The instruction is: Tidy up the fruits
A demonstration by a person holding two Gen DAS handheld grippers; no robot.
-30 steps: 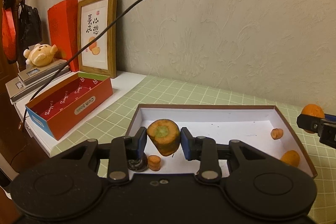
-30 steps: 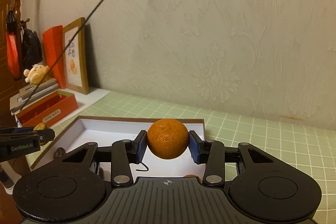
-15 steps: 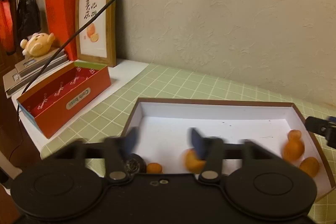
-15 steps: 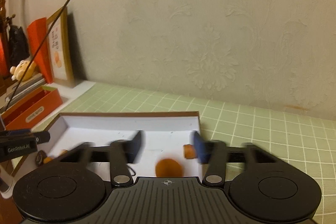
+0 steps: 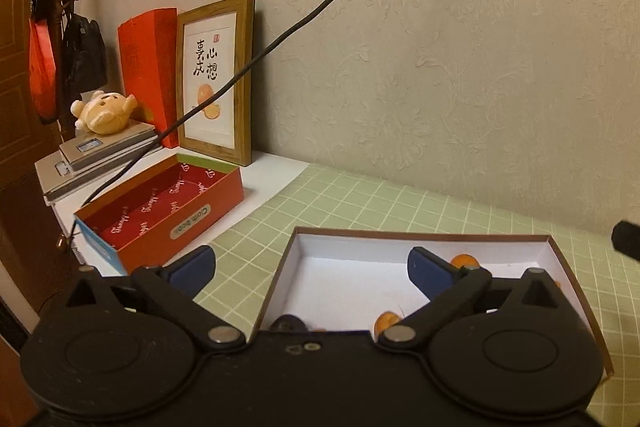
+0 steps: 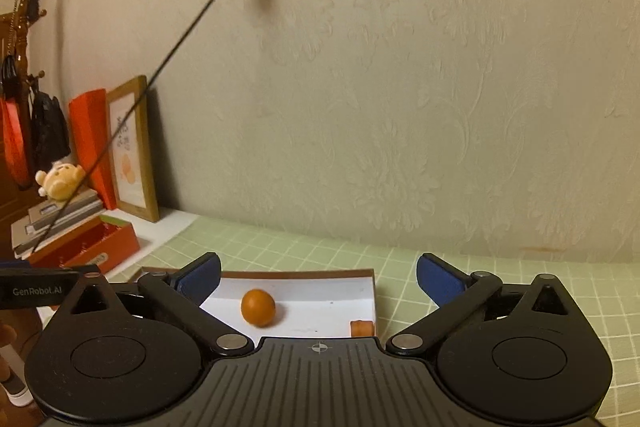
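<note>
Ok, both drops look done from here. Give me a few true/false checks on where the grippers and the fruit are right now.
1. The right gripper grips the orange. False: its jaws are opening with nothing between them; the orange lies in the white box.
2. The left gripper holds nothing. True; its jaws are opening.
3. The red box holds fruit. False: no fruit shows inside.
4. The white box sits on the green checked mat. True.
5. A small orange piece lies in the white box's corner. True.
</note>
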